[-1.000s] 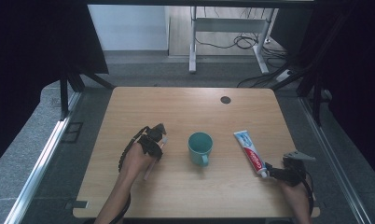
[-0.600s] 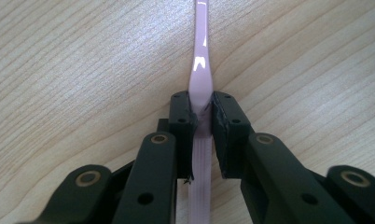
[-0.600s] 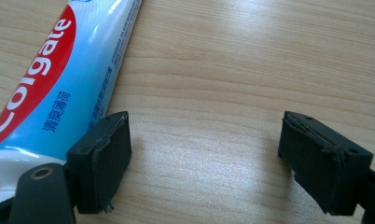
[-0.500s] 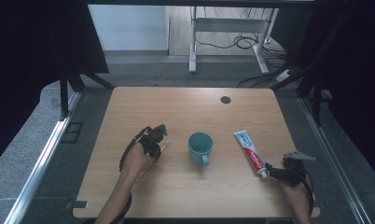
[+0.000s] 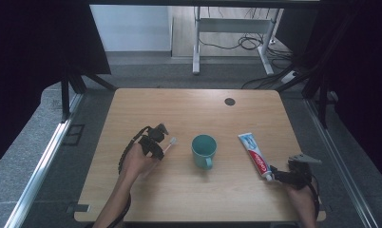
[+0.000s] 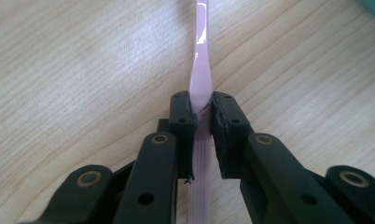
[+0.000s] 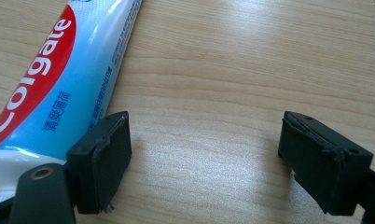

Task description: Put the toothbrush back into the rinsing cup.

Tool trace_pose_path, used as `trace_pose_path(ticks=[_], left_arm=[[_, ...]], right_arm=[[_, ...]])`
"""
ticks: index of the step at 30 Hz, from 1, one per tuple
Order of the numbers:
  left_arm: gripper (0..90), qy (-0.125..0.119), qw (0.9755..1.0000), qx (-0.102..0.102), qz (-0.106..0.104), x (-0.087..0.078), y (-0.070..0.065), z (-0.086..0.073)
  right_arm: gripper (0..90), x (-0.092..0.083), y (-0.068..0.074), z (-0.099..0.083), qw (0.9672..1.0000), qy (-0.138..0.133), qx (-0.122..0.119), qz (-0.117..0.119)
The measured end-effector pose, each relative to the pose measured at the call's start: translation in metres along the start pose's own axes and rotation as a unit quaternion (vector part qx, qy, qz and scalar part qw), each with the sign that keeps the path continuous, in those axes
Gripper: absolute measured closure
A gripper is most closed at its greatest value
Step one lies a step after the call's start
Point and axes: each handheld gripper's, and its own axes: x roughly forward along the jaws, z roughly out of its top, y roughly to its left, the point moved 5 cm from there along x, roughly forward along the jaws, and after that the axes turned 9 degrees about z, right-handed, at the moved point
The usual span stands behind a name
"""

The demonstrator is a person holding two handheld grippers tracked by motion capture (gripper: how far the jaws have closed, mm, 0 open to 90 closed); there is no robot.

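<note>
The left gripper (image 5: 161, 147) is closed on the handle of a pale pink toothbrush (image 6: 200, 84); its jaws have just been closing, and both pads now press the handle between them. The toothbrush lies on the table (image 5: 189, 109) near the middle, its bristle end pointing toward the teal cup (image 5: 204, 150), which stands just beside it. The right gripper (image 7: 205, 154) rests near the right part of the front edge with jaws wide apart and nothing between them; the toothpaste tube (image 7: 59, 74) lies just beside one jaw.

To do this step well, I think the left hand should lift straight up first, so the brush does not swing or slip, and then tilt it upright only above the cup's mouth.
</note>
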Motion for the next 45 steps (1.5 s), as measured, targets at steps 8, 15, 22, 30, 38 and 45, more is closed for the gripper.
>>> trace_pose_path(ticks=[8, 15, 22, 30, 38, 45], left_arm=[[78.9, -0.053, 0.9985, -0.003, -0.017, -0.014, 0.003, 0.001], [78.9, -0.101, 0.9946, 0.002, -0.025, -0.026, 0.003, 0.003], [78.9, -0.148, 0.9882, 0.005, -0.037, -0.035, 0.001, 0.006], [78.9, -0.206, 0.9773, 0.008, -0.049, -0.051, -0.002, 0.010], [78.9, -0.245, 0.9680, 0.015, -0.055, -0.062, -0.004, 0.012], [78.9, -0.283, 0.9571, 0.023, -0.057, -0.072, -0.007, 0.014]], right_arm=[[16.9, 0.000, 0.000, 0.000, 1.0000, 0.000, 0.000, 0.000], [16.9, 0.000, 0.000, 0.000, 1.0000, 0.000, 0.000, 0.000], [16.9, 0.000, 0.000, 0.000, 1.0000, 0.000, 0.000, 0.000], [16.9, 0.000, 0.000, 0.000, 1.0000, 0.000, 0.000, 0.000], [16.9, 0.000, 0.000, 0.000, 1.0000, 0.000, 0.000, 0.000], [16.9, 0.000, 0.000, 0.000, 1.0000, 0.000, 0.001, 0.000]])
